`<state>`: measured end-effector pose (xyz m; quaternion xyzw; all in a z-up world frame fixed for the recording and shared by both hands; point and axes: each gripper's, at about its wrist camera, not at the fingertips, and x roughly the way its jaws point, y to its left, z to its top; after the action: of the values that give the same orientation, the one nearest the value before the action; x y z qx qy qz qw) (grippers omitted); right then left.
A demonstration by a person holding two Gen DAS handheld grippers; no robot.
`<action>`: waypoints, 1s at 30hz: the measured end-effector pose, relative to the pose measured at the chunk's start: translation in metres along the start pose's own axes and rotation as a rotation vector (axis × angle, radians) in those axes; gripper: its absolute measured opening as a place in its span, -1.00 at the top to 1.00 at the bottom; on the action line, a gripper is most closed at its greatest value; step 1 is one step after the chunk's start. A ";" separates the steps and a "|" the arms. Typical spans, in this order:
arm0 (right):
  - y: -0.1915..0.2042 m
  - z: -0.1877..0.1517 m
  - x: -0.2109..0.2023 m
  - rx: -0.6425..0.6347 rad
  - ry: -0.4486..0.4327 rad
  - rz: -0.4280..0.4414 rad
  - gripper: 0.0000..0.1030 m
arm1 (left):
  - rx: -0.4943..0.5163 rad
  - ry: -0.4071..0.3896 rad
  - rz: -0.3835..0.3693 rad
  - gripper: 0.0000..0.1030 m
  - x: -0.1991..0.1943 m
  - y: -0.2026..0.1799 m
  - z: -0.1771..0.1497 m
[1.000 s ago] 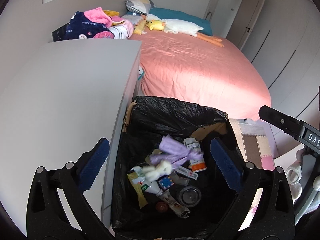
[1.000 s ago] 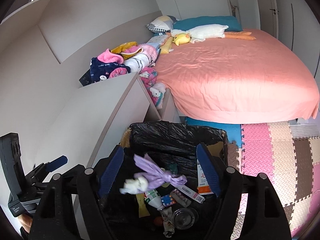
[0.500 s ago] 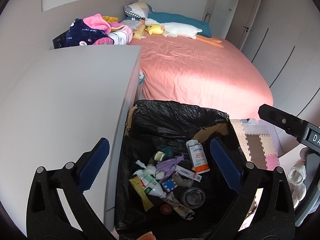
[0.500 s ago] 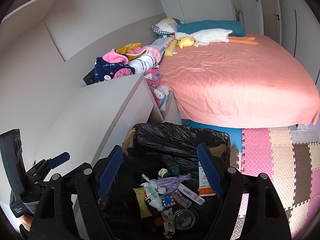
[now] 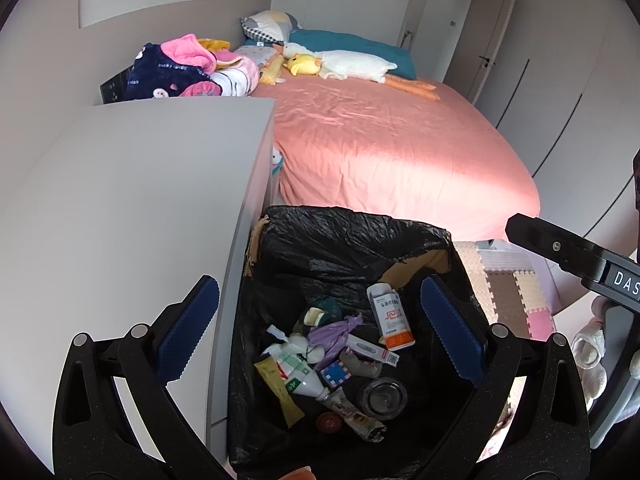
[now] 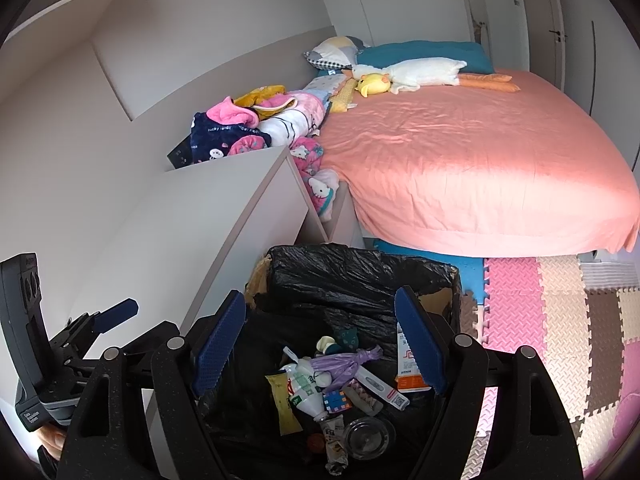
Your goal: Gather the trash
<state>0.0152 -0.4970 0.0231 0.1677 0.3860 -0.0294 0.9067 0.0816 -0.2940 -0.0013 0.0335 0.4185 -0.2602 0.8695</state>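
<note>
A bin lined with a black bag (image 5: pixel 352 232) (image 6: pixel 352 268) stands on the floor beside a white cabinet. Inside lie a knotted purple bag (image 5: pixel 334 334) (image 6: pixel 346 362), a white and orange box (image 5: pixel 390 318), a plastic bottle (image 5: pixel 300 378), a round glass lid (image 5: pixel 380 398) and other scraps. My left gripper (image 5: pixel 319 284) hovers open over the bin with nothing between its blue pads. My right gripper (image 6: pixel 320 296) hangs open over the same bin, also empty. Each gripper shows at the edge of the other's view.
The white cabinet top (image 5: pixel 120 200) runs along the bin's left side. A bed with a pink sheet (image 5: pixel 380 152) lies behind, with a plush goose (image 5: pixel 352 64) and a heap of clothes (image 5: pixel 180 72). Coloured foam mats (image 6: pixel 560 320) cover the floor to the right.
The purple bag and a white tissue wad, in mid-air between the right jaws a second ago, have dropped and now rest on the trash in the bin. Both grippers stayed put.
</note>
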 end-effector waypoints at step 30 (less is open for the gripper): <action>0.000 0.000 -0.001 -0.004 0.002 -0.004 -0.51 | 0.033 -0.033 0.022 -0.89 -0.006 -0.004 0.000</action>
<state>0.0149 -0.4975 0.0235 0.1652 0.3871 -0.0304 0.9066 0.0763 -0.2950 0.0036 0.0482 0.3996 -0.2579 0.8783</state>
